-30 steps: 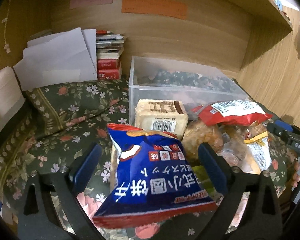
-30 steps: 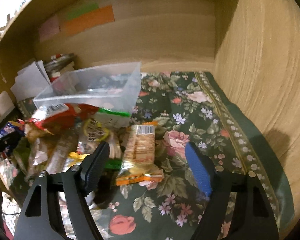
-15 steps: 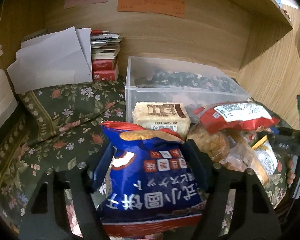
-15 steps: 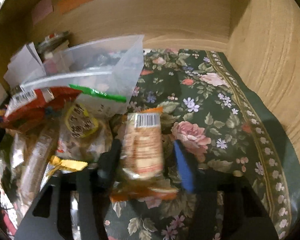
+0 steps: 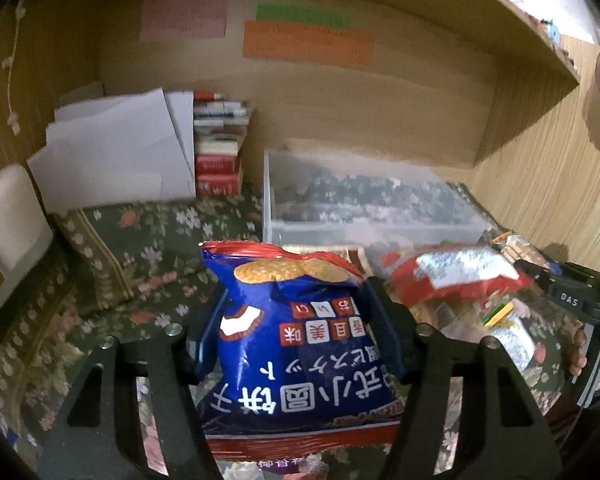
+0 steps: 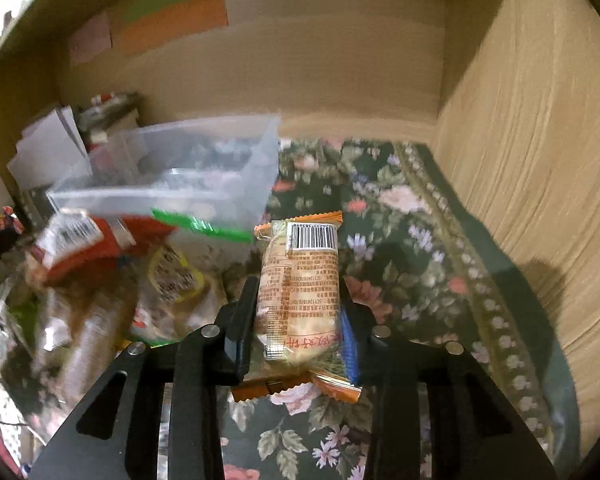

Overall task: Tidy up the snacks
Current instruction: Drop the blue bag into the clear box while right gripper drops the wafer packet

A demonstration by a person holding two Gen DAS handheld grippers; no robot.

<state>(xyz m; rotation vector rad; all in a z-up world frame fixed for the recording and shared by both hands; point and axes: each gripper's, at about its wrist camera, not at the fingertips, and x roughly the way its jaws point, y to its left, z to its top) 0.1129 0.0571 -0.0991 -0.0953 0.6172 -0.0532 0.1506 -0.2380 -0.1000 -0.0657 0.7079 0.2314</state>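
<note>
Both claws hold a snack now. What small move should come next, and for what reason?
Probably carry both over the clear plastic bin and release. The left claw is shut on the blue crinkly snack bag, the right claw on the orange-edged clear wrapped biscuit pack; the bin stands open just behind the snack pile.

glossy blue foil bag (image 5: 296, 344). clear shiny plastic wrapper on the biscuit pack (image 6: 300, 280). frosted translucent plastic bin (image 5: 364, 204). matt woven floral cloth (image 6: 404, 248). smooth pale wood-grain wall (image 6: 540, 160). matt white paper sheets (image 5: 112, 152). matt black plastic jaws.
</note>
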